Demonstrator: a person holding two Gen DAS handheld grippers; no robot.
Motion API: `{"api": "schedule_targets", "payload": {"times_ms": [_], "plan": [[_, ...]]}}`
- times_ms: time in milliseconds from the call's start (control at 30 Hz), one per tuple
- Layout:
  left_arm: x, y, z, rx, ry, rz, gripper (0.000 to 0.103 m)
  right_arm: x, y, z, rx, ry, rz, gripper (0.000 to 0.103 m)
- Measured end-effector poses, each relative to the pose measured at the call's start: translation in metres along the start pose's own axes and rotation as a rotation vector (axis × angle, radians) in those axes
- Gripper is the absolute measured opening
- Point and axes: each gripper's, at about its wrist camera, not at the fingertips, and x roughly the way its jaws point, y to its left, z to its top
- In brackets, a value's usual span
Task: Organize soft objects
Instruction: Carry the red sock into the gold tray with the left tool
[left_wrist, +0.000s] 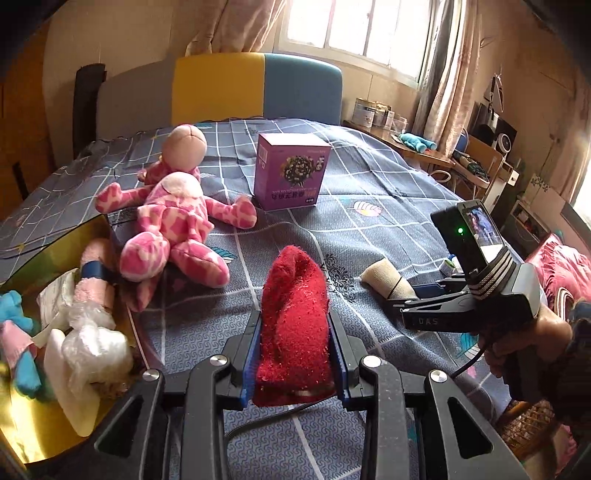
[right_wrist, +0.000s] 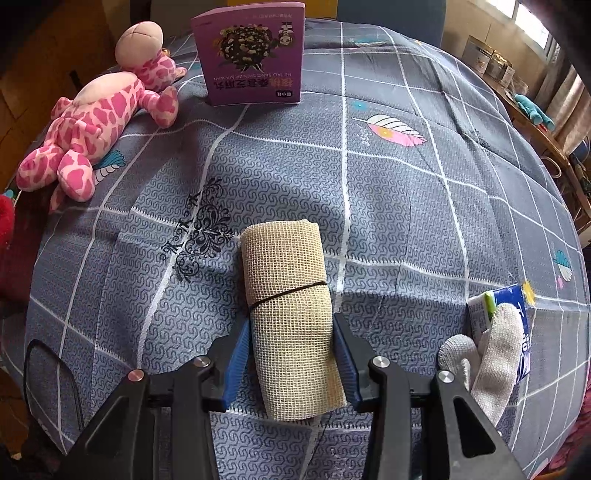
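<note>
Over the checked bedspread (right_wrist: 406, 206), left gripper (left_wrist: 294, 350) fingers are pinching a red fuzzy sock (left_wrist: 295, 325); right gripper (right_wrist: 291, 354) fingers are clasping a banded beige mesh roll (right_wrist: 288, 314).

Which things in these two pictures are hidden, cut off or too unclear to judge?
- Left wrist view: the gold box is cut by the left edge; its piled contents blur together.
- Left wrist view: the red sock hides its own base between the left gripper fingers.
- Right wrist view: the blue packet is half behind a gloved finger; its print is unreadable.
</note>
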Motion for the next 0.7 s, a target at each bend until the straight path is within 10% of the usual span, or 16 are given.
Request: {"api": "schedule_targets", "payload": {"times_ms": [700], "plan": [[-0.04, 0.038, -0.006, -0.068, -0.048, 0.076, 0.034, -0.005, 0.007, -0.006, -0.044, -0.021, -0.032, 0.043]]}}
